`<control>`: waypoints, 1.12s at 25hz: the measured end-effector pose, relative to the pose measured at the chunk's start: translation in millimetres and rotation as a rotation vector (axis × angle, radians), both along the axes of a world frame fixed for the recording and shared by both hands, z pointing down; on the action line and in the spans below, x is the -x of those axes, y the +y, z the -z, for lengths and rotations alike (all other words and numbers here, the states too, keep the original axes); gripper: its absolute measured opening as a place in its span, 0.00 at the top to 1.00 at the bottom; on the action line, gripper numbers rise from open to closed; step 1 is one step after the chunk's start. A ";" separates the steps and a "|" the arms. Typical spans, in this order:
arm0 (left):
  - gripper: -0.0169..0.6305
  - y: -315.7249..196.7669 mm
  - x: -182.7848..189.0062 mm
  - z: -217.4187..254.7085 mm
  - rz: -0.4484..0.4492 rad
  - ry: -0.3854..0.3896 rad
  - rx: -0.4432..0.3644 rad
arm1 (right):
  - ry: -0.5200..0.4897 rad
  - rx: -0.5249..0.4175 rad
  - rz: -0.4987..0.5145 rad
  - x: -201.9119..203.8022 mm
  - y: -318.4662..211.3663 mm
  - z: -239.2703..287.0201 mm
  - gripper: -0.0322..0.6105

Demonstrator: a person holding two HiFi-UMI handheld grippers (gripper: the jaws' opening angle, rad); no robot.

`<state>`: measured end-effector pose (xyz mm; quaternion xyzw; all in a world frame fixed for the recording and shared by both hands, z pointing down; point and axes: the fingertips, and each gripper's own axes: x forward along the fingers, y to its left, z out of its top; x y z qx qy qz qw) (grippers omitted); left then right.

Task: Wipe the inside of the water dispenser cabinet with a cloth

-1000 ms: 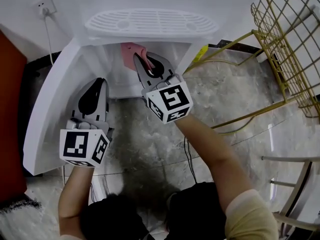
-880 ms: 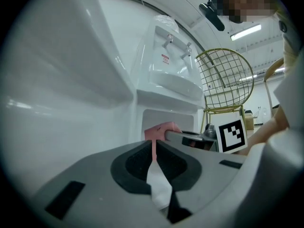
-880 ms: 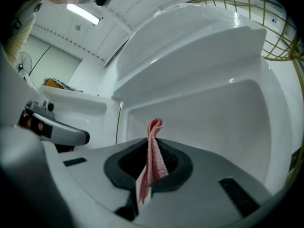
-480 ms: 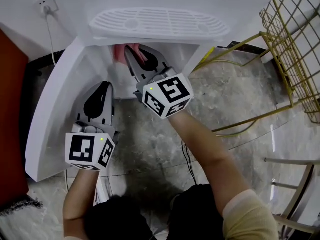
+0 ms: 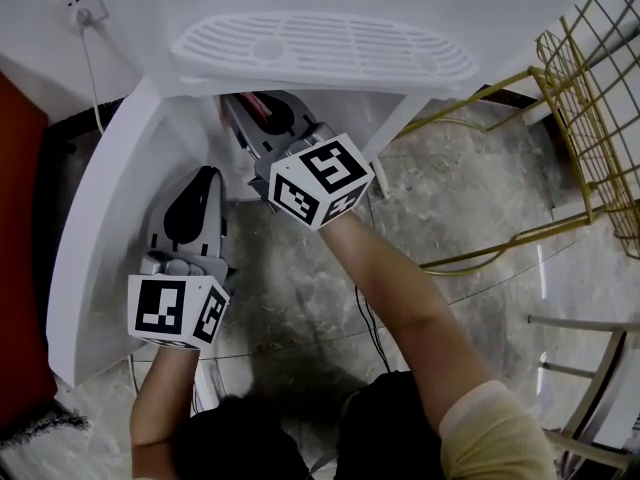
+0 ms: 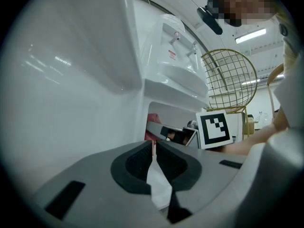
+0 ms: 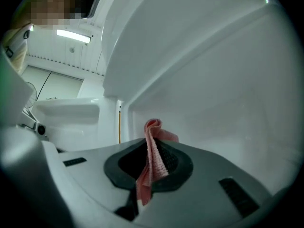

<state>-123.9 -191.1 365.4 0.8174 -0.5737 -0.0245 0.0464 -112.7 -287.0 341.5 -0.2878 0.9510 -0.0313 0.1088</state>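
Observation:
The white water dispenser (image 5: 320, 46) is seen from above, its lower cabinet door (image 5: 95, 238) swung open to the left. My right gripper (image 5: 245, 118) reaches into the cabinet under the drip tray, shut on a pink cloth (image 7: 154, 158). In the right gripper view the cloth stands up between the jaws, close to the white inner wall (image 7: 228, 108). Only a sliver of the cloth (image 5: 262, 98) shows from above. My left gripper (image 5: 205, 178) hovers beside the open door, shut and holding nothing. The left gripper view shows its jaws (image 6: 153, 147) closed, with the cloth (image 6: 153, 120) beyond.
A gold wire rack (image 5: 590, 98) stands on the right. A wall socket (image 5: 80, 13) with a plugged-in cable sits at the upper left. A red-brown panel (image 5: 18, 228) borders the left edge. The floor (image 5: 470, 188) is grey stone.
My right gripper has moved left and deeper into the cabinet with the cloth, which is now mostly hidden under the drip tray. The left gripper has barely shifted.

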 end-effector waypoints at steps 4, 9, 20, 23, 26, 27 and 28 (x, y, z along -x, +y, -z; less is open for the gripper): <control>0.94 -0.1 0.5 -2.8 -0.007 0.017 0.009 | 0.009 0.041 -0.003 1.6 -8.8 -11.8 0.91; 0.94 1.7 -0.3 -7.3 -0.014 0.006 0.012 | 0.040 0.100 -0.020 0.8 -17.7 -31.4 0.91; 0.94 1.9 3.5 -16.8 -0.010 0.015 0.034 | 0.089 0.219 -0.029 -5.3 -16.2 -80.4 0.91; 0.94 3.3 4.0 -18.8 -0.011 0.015 0.037 | 0.104 0.256 -0.039 -6.9 -15.6 -95.2 0.91; 0.94 4.7 5.7 -20.0 -0.009 0.017 0.041 | 0.126 0.276 -0.037 -5.8 -13.5 -105.1 0.91; 0.94 4.9 5.9 -20.6 -0.009 0.017 0.042 | 0.135 0.278 -0.032 -4.8 -12.2 -107.7 0.91; 0.94 5.0 5.9 -21.3 -0.009 0.018 0.044 | 0.146 0.280 -0.027 -3.7 -10.7 -110.4 0.91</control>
